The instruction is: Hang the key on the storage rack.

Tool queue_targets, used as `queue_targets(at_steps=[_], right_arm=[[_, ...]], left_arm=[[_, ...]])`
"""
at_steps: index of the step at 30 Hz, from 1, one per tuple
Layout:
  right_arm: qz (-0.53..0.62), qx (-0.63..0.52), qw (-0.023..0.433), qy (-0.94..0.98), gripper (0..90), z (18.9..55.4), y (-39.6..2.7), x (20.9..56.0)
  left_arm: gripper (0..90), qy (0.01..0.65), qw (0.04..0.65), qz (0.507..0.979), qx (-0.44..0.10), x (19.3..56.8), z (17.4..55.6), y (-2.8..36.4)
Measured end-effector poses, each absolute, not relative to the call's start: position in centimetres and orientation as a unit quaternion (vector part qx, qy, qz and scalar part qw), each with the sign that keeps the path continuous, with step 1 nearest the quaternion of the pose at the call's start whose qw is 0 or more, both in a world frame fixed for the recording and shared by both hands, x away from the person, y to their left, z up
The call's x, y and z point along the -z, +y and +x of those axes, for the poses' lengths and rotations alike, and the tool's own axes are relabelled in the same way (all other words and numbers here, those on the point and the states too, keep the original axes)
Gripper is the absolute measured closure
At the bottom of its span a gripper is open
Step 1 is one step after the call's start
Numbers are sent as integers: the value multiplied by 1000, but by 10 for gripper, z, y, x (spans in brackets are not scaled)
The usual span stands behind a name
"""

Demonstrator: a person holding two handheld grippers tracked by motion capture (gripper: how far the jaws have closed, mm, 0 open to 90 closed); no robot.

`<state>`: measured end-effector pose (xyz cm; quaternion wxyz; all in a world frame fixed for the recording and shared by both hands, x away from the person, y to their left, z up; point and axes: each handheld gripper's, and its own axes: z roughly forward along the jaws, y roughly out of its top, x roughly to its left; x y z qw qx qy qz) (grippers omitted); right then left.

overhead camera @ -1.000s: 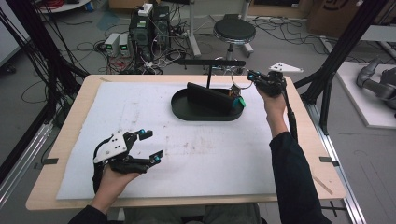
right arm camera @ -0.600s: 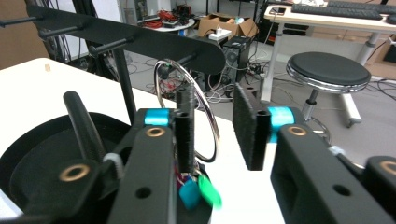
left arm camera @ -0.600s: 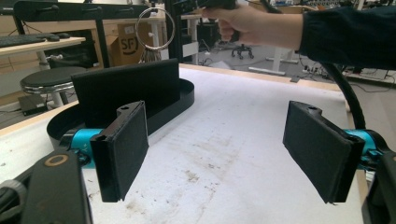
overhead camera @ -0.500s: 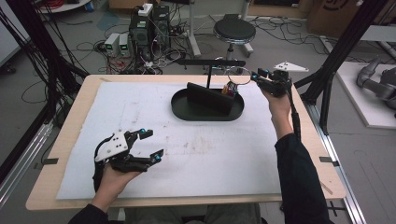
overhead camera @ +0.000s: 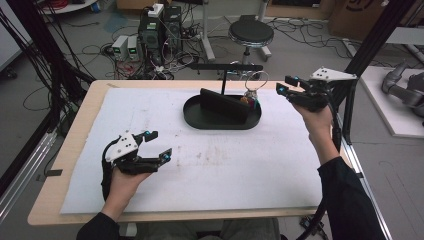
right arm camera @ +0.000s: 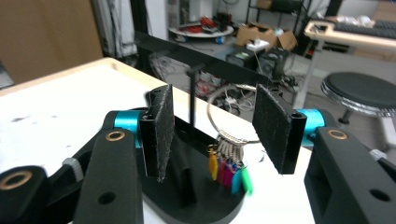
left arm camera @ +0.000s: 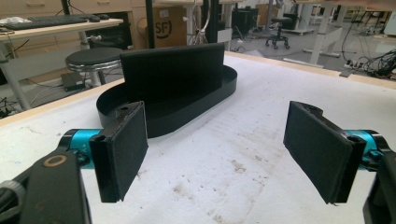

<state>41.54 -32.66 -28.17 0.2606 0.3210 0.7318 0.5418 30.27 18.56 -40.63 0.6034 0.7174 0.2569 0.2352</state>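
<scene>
One key ring (right arm camera: pixel 232 122) beyond right hand-held gripper (right arm camera: pixel 212 135)

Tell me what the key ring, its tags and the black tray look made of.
Key ring: thin silvery wire loop with a glint, likely metal. Tags: bright yellow, pink, blue and green pieces, probably glossy plastic. Tray: uniform matte black with smooth thin walls, probably plastic, though painted metal is possible.

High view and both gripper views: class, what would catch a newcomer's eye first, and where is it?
A key ring with bright coloured tags hangs from the stand's black crossbar, over the right end of the oval black tray. The right gripper, jaws just opened and holding nothing, hovers beside it; the left gripper waits open over the white mat.
</scene>
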Motion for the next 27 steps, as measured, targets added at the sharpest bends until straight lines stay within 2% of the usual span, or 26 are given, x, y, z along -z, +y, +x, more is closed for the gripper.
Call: queue_targets(at_steps=[5,11,20,27], right_arm=[[304,-563,266,722,501,386,-331,275],[299,-568,261,721,486,357,-341,285],[319,-573,251,712,408,329,-353,332],[347,-573,236,704,373,322,-362,372]], left_arm=[[216,256,603,718,-237,406,303,186],[217,257,599,719,-241,406,302,186],[216,262,593,720,-248,407,300,189],[216,265,578,727,-258,410,299,191]])
